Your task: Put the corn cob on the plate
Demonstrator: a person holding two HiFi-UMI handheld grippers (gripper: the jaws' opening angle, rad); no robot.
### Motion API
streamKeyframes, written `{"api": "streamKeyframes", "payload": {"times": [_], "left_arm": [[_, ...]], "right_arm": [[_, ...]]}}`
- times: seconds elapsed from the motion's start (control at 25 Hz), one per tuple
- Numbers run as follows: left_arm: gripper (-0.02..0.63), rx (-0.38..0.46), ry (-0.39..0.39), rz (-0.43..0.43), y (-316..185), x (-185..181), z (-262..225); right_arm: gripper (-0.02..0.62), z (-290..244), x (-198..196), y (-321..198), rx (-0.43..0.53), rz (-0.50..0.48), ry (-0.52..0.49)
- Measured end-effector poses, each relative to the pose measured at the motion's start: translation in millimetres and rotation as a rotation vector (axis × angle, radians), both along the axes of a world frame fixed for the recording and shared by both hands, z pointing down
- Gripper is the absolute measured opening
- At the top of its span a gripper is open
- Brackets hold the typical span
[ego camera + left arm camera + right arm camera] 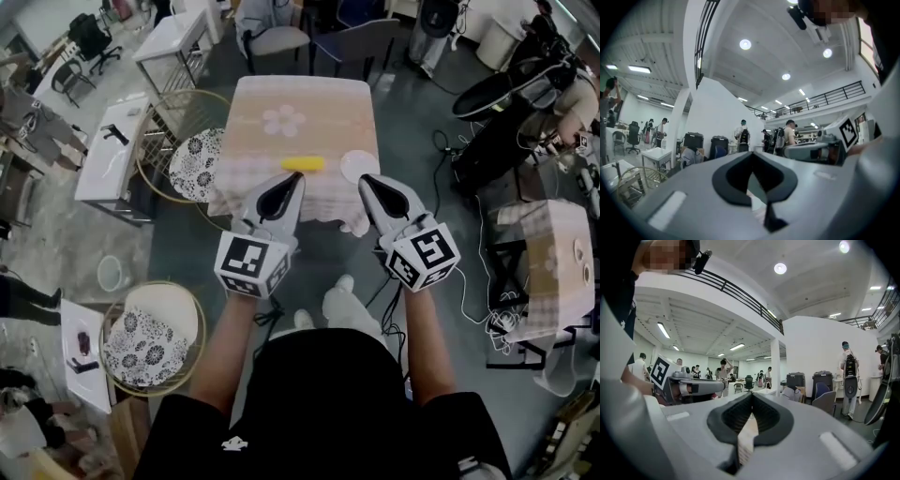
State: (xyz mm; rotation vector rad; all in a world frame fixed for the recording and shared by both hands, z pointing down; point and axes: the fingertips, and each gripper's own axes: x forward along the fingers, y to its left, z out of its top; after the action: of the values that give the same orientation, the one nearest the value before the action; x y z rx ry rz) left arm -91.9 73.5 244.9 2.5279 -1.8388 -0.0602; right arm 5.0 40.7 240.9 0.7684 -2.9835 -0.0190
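Currently both grippers hang side by side, level and pointing away from the person, just short of the near edge of a small table (246, 103) covered with a pale checked cloth. The left gripper (292, 183) has its two dark fingers pressed together with nothing between them, and the left gripper view confirms it: the padded jaws of the left gripper (751, 158) meet at the tip around an empty hollow. The right gripper (368, 184) is the same, its fingers closed on each other and holding nothing, as the right gripper view shows where the right gripper (751, 402) has its ribbed pads touching at the front. Each gripper carries a cube with square markers at its rear, and each gripper view catches the other gripper alongside. The corn cob (303, 163) lies bare on the cloth close to the table's near edge, about midway along it, lengthwise to that edge and just beyond the left gripper's tip. The plate (357, 166), white and round, sits near the near right corner, beside the corn cob's right end but apart from it, just ahead of the right gripper's tip. A flower motif (283, 120) marks the middle of the cloth. Off the table's left edge stands a round wire stool (195, 165) with a patterned cushion.
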Motion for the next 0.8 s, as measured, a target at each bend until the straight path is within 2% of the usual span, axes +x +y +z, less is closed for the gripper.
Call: {"api": "streamKeyframes", "payload": {"times": [0.24,0.8], "left_arm": [[0.009,-0.012,-0.022,-0.005,-14.2,-6.3,3.9],[0.009,-0.049,-0.020,-0.045,-86.0,-26.0,19.8]], "right_arm": [[0.002,1.9,-7.2,-14.2,0.002,-0.006,0.004],[0.002,15.2,-20.9,-95.1,-0.033,-0.038,-0.008]]}}
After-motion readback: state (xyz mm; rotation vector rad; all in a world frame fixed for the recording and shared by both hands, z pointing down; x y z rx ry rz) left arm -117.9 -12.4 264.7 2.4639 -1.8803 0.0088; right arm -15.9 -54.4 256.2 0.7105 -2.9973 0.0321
